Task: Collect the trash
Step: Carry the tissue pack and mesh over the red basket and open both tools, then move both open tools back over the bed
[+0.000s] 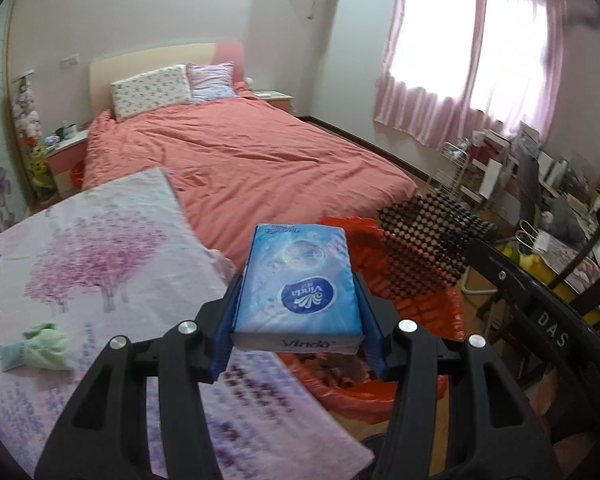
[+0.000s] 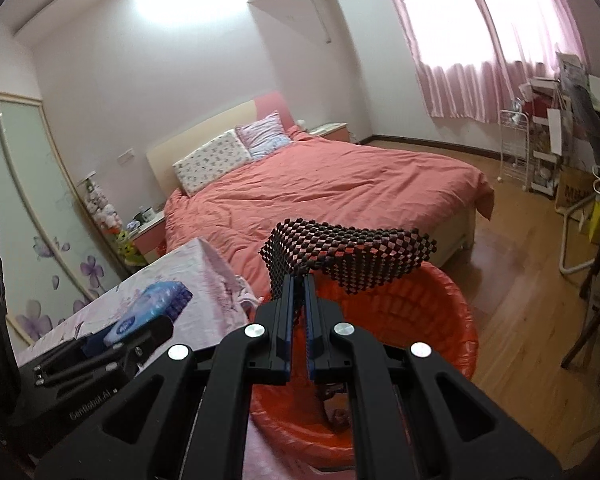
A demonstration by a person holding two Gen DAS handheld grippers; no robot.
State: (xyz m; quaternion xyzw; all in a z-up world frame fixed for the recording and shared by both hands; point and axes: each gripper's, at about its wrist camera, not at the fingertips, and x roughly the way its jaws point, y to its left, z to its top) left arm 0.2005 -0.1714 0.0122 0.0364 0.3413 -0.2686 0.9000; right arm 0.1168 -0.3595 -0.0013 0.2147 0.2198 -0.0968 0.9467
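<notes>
One tissue pack [image 1: 298, 286], lengthwise away.

"Vinda" on tissue pack [image 1: 298, 288] (twice)

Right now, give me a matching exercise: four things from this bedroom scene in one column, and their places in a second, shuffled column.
Things:
1. blue tissue pack
2. beaded mat
3. green crumpled wad
4. floral pillow

Places:
A. at the head of the bed
B. lying on the flowered cloth
C. between the left gripper's jaws
D. draped over the orange-lined bin, pinched by the right gripper

Pairs: 1-C, 2-D, 3-B, 4-A
</notes>
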